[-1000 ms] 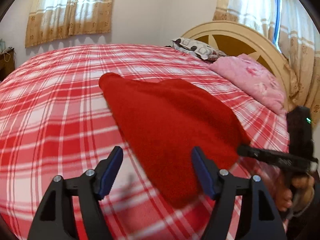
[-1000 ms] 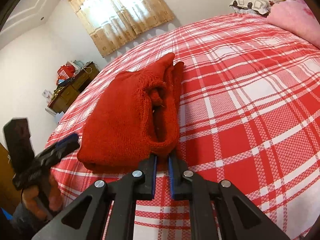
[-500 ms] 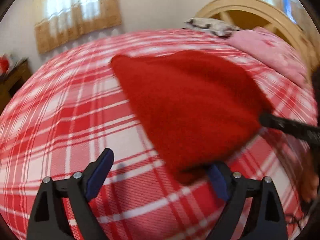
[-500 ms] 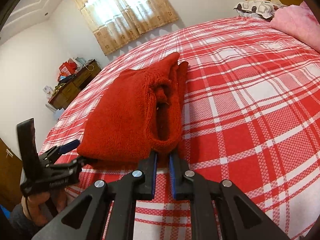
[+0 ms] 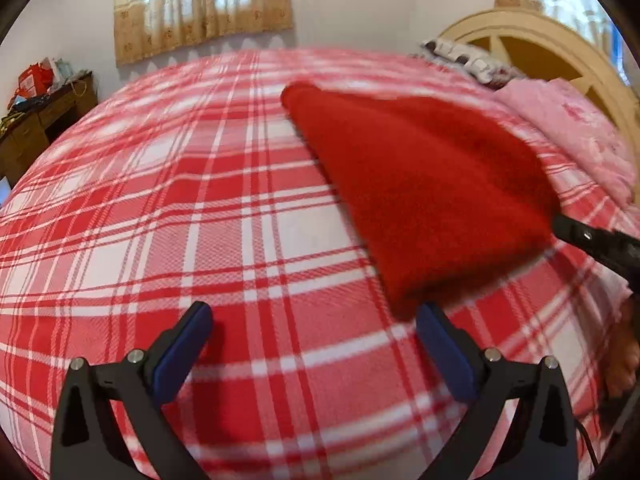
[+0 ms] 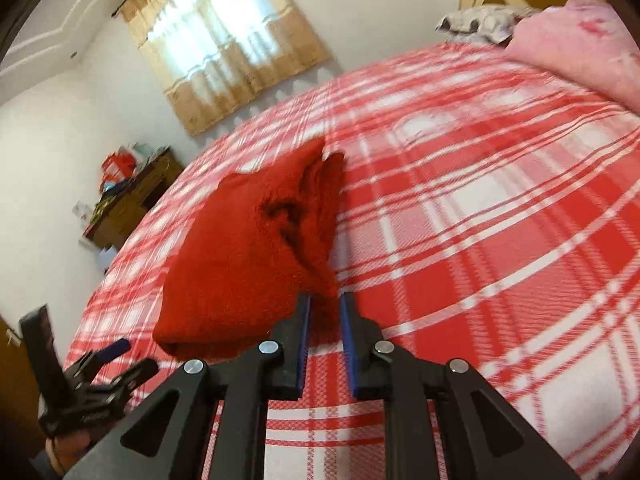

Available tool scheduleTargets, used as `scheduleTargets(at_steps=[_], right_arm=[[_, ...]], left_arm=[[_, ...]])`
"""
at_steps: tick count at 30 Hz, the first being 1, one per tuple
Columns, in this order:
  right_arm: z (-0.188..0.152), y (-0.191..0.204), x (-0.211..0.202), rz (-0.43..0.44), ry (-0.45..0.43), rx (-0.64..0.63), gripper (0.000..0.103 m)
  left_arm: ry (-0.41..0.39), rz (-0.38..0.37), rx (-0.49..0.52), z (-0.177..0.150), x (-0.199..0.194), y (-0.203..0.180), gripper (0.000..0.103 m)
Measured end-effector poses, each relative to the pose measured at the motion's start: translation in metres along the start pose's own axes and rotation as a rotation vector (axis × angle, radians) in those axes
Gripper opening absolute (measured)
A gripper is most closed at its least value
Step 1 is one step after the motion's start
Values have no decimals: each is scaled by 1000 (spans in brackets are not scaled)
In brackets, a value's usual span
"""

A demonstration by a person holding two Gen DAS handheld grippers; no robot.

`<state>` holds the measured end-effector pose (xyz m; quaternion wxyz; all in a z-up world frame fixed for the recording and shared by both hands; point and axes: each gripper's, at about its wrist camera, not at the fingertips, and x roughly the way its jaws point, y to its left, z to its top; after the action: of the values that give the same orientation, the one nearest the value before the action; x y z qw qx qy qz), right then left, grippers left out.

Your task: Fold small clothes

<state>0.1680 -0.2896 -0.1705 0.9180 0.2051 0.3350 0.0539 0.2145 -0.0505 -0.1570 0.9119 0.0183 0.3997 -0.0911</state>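
Your left tongs (image 5: 314,334) stand spread wide and are opening further, with only the bed's plaid cover (image 5: 200,208) between the pads. The red knit garment (image 5: 420,196) lies on that cover just beyond the right-hand pad of these tongs; its near corner ends close to the pad tip without visibly touching it.

Your right tongs (image 6: 324,342) are opening: a narrow gap shows between the blue pads. The garment's near corner reaches down to the pad tips, but motion blur prevents telling whether fabric sits between them or touches them.

In the right wrist view, the red knit garment (image 6: 248,256) is folded into a compact, thick bundle. Its layered open edges run along the side facing the pink pillow (image 6: 588,36), with a dark pocket showing between the layers. The side away from the pillow is a smooth, rounded fold. The bundle rests flat on the cover, toward the bed's edge nearer you.
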Motion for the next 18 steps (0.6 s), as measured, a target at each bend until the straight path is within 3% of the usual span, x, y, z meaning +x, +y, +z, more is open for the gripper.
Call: scheduleTargets(at_steps=[2,4,6,10,15,16,18], right_arm=[[4,12,-9,-14,-46,-48,22],[10,34,-11,30,-53,-126,39],[15,54,-4,79,-41,-182,44],[36,85,29,174,30,-254,44],[60,65,87,80,146,-198,43],[61,52,98,68,182,-165,39],[61,36,99,83,173,-136,30]], left_arm=[[-29,-25,5,-1,-12,3,103],[-82,-48,-14,1,-26,11,103],[-119,-50,-27,12,-30,15,103],[-159,-12,-42,46,-13,21,103],[-105,-25,-66,75,27,16,103],[-107,-2,-54,78,33,13,103],[-84,4,-32,82,48,7,103]])
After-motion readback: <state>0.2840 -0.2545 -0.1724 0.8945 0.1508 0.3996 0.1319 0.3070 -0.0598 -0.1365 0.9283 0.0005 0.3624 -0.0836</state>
